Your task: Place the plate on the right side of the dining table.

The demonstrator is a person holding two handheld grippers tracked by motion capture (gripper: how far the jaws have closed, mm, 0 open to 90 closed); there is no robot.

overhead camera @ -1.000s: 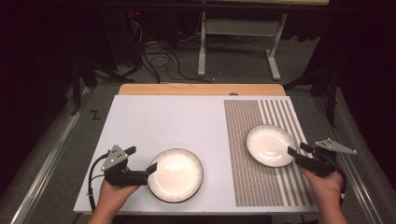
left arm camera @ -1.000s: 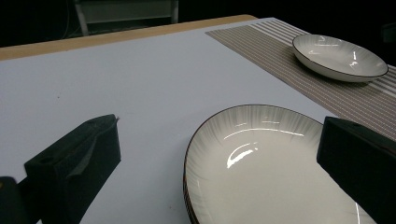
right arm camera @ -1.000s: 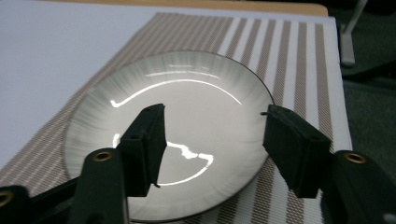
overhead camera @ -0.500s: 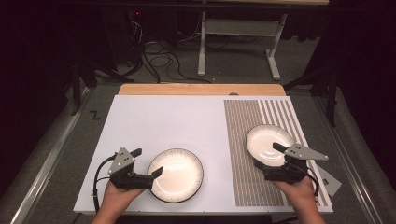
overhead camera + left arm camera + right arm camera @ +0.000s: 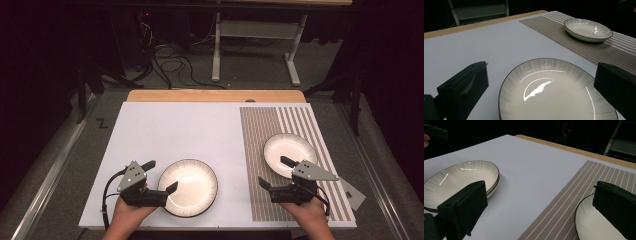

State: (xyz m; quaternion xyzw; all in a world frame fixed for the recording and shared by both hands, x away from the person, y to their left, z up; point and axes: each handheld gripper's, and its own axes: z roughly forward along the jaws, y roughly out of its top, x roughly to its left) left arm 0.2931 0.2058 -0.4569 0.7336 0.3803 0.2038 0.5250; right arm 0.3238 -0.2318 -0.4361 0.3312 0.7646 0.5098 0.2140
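On the striped mat we see the small bowl just past our right gripper, whose jaws have just been opening and now stand wide with nothing between them, while our left gripper waits wide open at the big plate.

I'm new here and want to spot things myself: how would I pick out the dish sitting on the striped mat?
Start at the white table; its right part is covered by a brown striped mat. On that mat rests a shallow white bowl with a thin dark rim, by the right gripper. The other dish is bigger, has fine lines around its rim and lies on bare white surface.
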